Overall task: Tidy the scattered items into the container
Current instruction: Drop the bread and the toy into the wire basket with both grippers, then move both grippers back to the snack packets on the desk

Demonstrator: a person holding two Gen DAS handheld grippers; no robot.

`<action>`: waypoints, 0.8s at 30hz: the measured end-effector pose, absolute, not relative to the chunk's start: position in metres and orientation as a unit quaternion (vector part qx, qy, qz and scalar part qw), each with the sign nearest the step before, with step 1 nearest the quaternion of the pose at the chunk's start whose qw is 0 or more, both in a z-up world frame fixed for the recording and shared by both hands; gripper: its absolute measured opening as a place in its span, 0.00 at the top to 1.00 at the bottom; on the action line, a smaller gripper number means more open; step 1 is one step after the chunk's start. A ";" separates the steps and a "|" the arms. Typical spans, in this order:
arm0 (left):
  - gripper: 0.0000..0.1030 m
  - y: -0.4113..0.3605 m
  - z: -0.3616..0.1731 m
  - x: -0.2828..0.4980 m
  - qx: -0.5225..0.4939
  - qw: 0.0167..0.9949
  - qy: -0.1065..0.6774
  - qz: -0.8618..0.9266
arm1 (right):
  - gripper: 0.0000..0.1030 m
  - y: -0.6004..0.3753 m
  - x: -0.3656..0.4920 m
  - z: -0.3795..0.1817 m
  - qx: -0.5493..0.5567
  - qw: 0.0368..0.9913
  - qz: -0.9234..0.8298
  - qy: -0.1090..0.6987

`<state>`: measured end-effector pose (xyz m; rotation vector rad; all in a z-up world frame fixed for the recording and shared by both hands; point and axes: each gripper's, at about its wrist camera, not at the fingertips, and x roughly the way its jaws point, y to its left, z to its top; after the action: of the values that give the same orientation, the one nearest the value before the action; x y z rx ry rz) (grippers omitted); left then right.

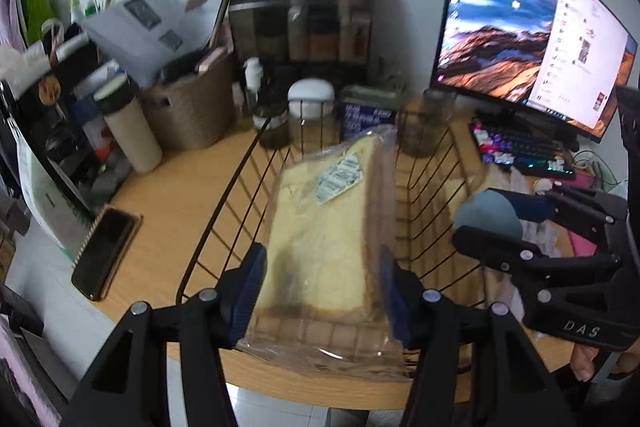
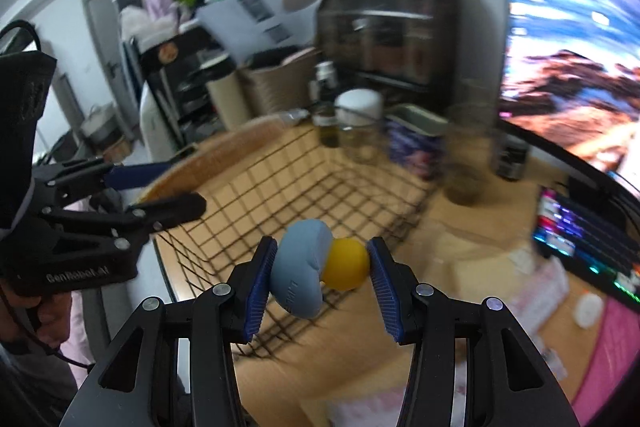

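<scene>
Blue-padded fingers (image 1: pixel 250 291) of the left gripper (image 1: pixel 324 287) sit partway open, pressed on either side of a bagged bread loaf (image 1: pixel 320 227). Loaf: pale yellow crumb, brown crust at the near end, clear plastic wrap, white printed label on top. It hangs tilted over the wire basket (image 1: pixel 424 211), far end pointing into it; whether it touches the basket floor cannot be told.

Right gripper (image 2: pixel 322 267): fingers (image 2: pixel 262 279) at a narrow gap, clamped on a small toy (image 2: pixel 308 267). Toy is a light blue rounded body joined to a yellow ball; the blue part meets the left pad, the yellow ball the right pad. It is held above the near edge of the basket (image 2: pixel 288 179).

Basket: black wire grid, standing on the wooden surface (image 1: pixel 180 195). From the right wrist view its floor shows only bare grid.

A dark phone (image 1: pixel 106 251) lies on the surface left of the basket, well apart from it.
</scene>
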<state>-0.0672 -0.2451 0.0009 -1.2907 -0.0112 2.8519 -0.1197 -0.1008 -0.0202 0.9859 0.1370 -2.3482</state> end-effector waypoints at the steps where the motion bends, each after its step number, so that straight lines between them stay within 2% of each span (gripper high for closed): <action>1: 0.41 -0.249 -0.004 -0.069 -0.415 0.014 -0.012 0.910 | 0.53 -0.107 -0.121 -0.025 0.373 0.293 -0.878 0.056; 4: 0.39 -0.250 -0.011 -0.074 -0.417 0.018 -0.011 0.909 | 0.53 -0.124 -0.127 -0.039 0.389 0.294 -0.871 0.069; 7: 0.33 -0.251 -0.009 -0.073 -0.406 0.007 -0.001 0.914 | 0.51 -0.133 -0.129 -0.045 0.386 0.282 -0.874 0.089; 9: 0.28 -0.254 -0.007 -0.072 -0.398 -0.003 0.002 0.918 | 0.40 -0.132 -0.131 -0.043 0.377 0.261 -0.883 0.099; 11: 0.27 -0.258 -0.003 -0.069 -0.391 0.002 -0.011 0.921 | 0.36 -0.128 -0.133 -0.040 0.374 0.259 -0.886 0.091; 18: 0.27 -0.244 0.005 -0.066 -0.386 0.018 -0.009 0.922 | 0.36 -0.103 -0.129 -0.026 0.368 0.252 -0.893 0.066; 24: 0.27 -0.204 0.012 -0.063 -0.386 0.063 0.005 0.920 | 0.36 -0.043 -0.111 -0.003 0.344 0.212 -0.914 0.042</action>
<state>-0.0632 -0.2036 0.0115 -1.1649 0.0143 2.7809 -0.1110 -0.0425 -0.0031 0.9547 0.1159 -2.5378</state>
